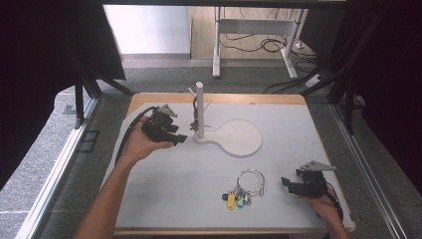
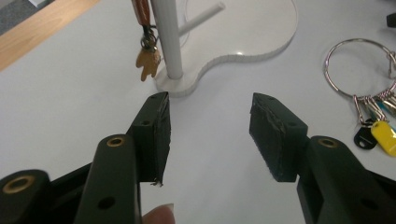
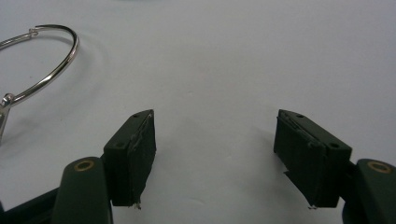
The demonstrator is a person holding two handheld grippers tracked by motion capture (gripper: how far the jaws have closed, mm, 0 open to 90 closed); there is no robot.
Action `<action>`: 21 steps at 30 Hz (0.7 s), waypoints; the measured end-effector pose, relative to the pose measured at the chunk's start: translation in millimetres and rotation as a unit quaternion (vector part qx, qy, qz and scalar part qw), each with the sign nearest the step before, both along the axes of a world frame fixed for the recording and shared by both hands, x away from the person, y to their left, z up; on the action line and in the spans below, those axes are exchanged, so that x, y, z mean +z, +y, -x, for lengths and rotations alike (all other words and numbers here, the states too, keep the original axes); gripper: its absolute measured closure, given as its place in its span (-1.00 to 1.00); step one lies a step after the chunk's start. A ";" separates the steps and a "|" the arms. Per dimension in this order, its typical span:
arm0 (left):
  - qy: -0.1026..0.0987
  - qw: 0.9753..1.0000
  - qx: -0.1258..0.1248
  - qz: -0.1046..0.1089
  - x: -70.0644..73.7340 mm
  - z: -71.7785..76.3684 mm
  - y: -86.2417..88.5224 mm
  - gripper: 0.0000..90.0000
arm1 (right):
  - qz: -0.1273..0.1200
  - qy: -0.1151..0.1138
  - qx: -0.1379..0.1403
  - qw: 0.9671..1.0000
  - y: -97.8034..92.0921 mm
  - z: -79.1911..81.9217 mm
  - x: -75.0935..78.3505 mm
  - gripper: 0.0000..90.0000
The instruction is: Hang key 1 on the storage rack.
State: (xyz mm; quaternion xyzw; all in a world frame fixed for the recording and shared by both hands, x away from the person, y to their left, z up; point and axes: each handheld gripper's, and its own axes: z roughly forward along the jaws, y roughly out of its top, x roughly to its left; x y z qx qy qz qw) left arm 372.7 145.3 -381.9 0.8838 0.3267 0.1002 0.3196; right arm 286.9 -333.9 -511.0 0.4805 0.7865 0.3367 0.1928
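High view, largest to smallest. The white tabletop (image 1: 174, 189) fills the centre of the frame. On it, upper centre, stands a white key stand with a round flat base, an upright post and short side pegs (image 1: 234, 137); a small brown and tan key fob (image 1: 194, 119) hangs from a peg on its left side. In the lower centre lies a large silver wire key ring carrying a bunch of keys with yellow, blue and black tags (image 1: 246, 186), flat on the table, the ring toward the top of the frame and the keys trailing to the lower left.

The left gripper (image 1: 180, 139), jaws spread and empty, sits just left of the post, beside the fob. The right gripper (image 1: 287, 183), jaws likewise spread and holding nothing, rests at lower right, pointing left at the ring. The ring lies just left of the right gripper and well below the left one, so the right hand appears the nearer for a pickup.

In the right gripper view the ring's arc (image 3: 51, 65) curves at upper left, apart from the jaws.
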 end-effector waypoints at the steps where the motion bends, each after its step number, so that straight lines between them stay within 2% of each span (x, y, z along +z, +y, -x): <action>1: 0.001 1.000 0.000 0.002 -2.1 2.0 0.3 0.08 | 0.000 -0.001 0.000 1.000 -0.2 -0.2 0.1 -0.34; 3: 0.003 1.000 -0.005 0.008 -7.3 6.8 2.2 0.07 | -0.003 -0.001 -0.001 1.000 -0.7 0.0 0.7 -0.34; 5: 0.008 1.000 -0.010 0.023 -12.4 11.6 4.5 0.07 | -0.004 -0.002 -0.003 1.000 -1.8 0.1 1.3 -0.34; 6: 0.008 1.000 -0.011 0.022 -15.3 14.9 5.9 0.07 | -0.005 -0.003 -0.005 1.000 -2.7 0.0 1.6 -0.34; 7: 0.008 1.000 -0.007 0.027 -17.7 17.3 6.0 0.07 | -0.006 -0.004 -0.006 1.000 -3.9 -0.2 1.5 -0.34; 18: 0.019 0.999 -0.005 0.031 -46.9 50.6 13.5 0.07 | -0.004 -0.005 -0.014 1.000 -10.9 1.5 0.5 -0.33; 21: 0.024 0.999 -0.003 0.025 -55.6 59.9 15.2 0.07 | -0.003 -0.004 -0.012 1.000 -11.6 5.9 -0.3 -0.33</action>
